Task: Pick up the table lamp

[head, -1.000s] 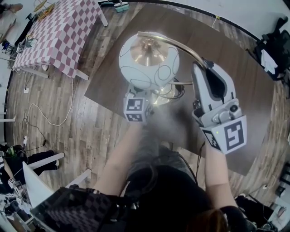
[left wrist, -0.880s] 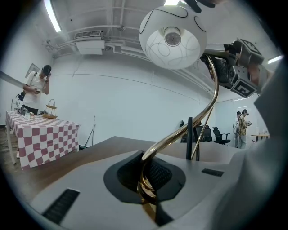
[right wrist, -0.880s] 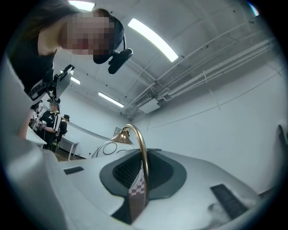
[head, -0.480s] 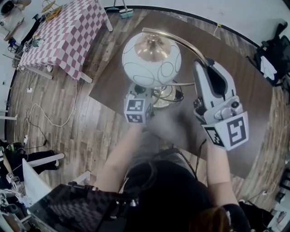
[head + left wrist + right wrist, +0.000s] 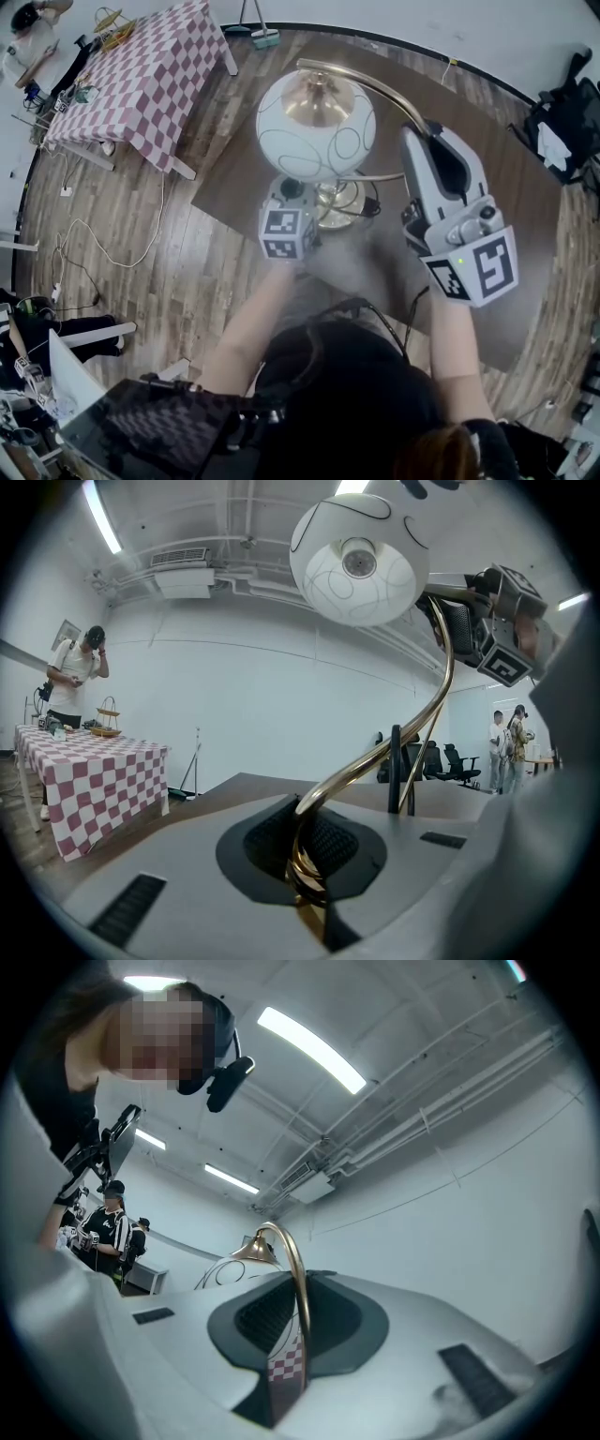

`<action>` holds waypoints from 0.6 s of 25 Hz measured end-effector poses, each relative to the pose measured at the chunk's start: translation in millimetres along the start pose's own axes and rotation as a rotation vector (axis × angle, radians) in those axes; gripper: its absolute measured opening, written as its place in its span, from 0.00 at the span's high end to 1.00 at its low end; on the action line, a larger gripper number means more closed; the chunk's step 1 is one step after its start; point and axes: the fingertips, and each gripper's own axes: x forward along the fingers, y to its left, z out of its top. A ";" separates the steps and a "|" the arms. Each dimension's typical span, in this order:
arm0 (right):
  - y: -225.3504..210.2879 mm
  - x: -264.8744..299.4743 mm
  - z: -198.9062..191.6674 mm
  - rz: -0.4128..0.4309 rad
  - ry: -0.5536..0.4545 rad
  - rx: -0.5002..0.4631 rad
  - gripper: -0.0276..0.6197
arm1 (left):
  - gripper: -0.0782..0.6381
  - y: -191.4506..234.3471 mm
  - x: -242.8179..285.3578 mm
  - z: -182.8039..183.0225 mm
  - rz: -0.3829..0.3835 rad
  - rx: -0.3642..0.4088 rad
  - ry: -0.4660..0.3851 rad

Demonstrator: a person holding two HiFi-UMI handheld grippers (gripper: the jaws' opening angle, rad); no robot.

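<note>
Overhead, the table lamp hangs between two claws above a dark brown surface that is cut at an angle and bare apart from the lamp's cord. The left claw is clamped on the lower twist of the brass stem, just above the brass base. The right claw is closed on the upper arc of that stem, near where it bends toward the white globe shade with its thin looping lines. Whether the base touches the surface cannot be told.

Around the surface runs a wooden plank floor, with a loose white cable trailing over it. Up to the left stands a second surface draped in red-and-white checked cloth, and a small basket sits on it. A person stands at its far end. A broom and dustpan lean by the white wall. Black bags are heaped at the right edge.

From the left gripper view the room is large and pale, with strip lights on the ceiling, a ceiling air unit, office chairs and two more people far off.
</note>
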 end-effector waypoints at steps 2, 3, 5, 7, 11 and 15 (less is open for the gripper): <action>-0.1 0.1 4.2 0.002 -0.002 0.003 0.89 | 0.89 -0.7 -1.2 4.1 0.000 0.003 0.002; -0.5 0.6 6.3 0.003 -0.004 0.004 0.89 | 0.89 -1.0 -1.6 6.3 0.000 0.004 0.002; -1.2 1.9 9.7 0.004 -0.005 0.006 0.89 | 0.89 -1.2 -2.2 9.8 -0.001 0.004 0.003; -1.6 2.8 11.6 0.003 -0.004 0.009 0.89 | 0.89 -1.2 -3.0 11.7 0.000 0.003 0.006; -1.1 3.8 14.9 0.002 0.000 0.018 0.89 | 0.89 -2.4 -5.8 14.2 -0.003 -0.002 0.014; 0.1 3.0 20.4 0.005 -0.001 0.031 0.89 | 0.89 -5.5 -10.8 16.8 -0.010 -0.004 0.022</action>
